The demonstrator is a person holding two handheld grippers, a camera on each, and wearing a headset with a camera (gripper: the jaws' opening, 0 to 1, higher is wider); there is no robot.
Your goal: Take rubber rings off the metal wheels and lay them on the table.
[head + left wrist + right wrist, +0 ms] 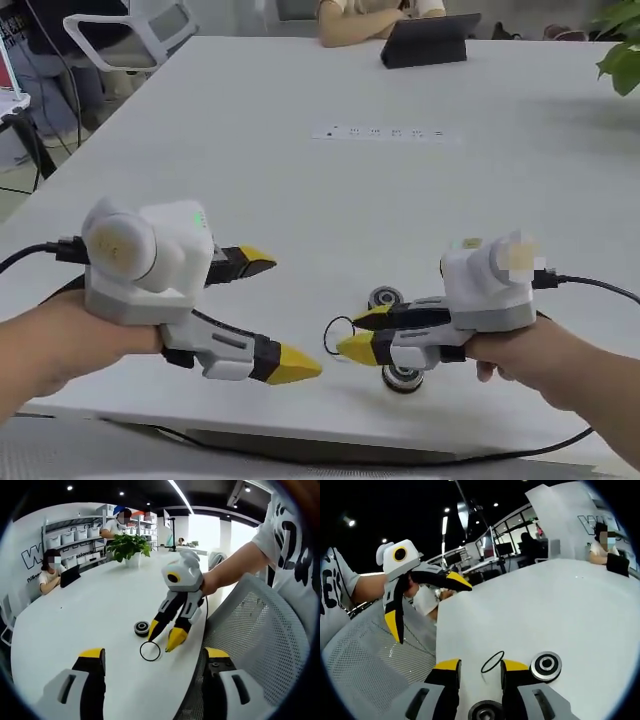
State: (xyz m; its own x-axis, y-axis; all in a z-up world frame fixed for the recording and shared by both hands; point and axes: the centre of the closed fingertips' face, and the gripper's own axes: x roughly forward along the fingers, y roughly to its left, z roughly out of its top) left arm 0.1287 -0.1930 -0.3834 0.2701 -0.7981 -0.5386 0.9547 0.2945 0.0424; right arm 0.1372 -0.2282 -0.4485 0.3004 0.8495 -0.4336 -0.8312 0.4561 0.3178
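A thin black rubber ring [336, 335] sits right at the yellow tips of my right gripper [362, 333], whose jaws stand a little apart, so it is open. I cannot tell whether the ring rests on the table or hangs from a tip. In the right gripper view the ring [492, 662] lies between the jaws, touching the right one. One metal wheel [385, 297] stands just behind that gripper, and another [402, 378] lies under it. My left gripper [275, 313] is held wide open and bare, a short way left of the ring [150, 651].
The white table [300, 180] has its front edge close under both grippers. A row of sockets [385, 132] is set in its middle. At the far end stand a dark tablet [425, 40] with a seated person and a plant [622, 50]. A mesh chair [250, 630] is beside the edge.
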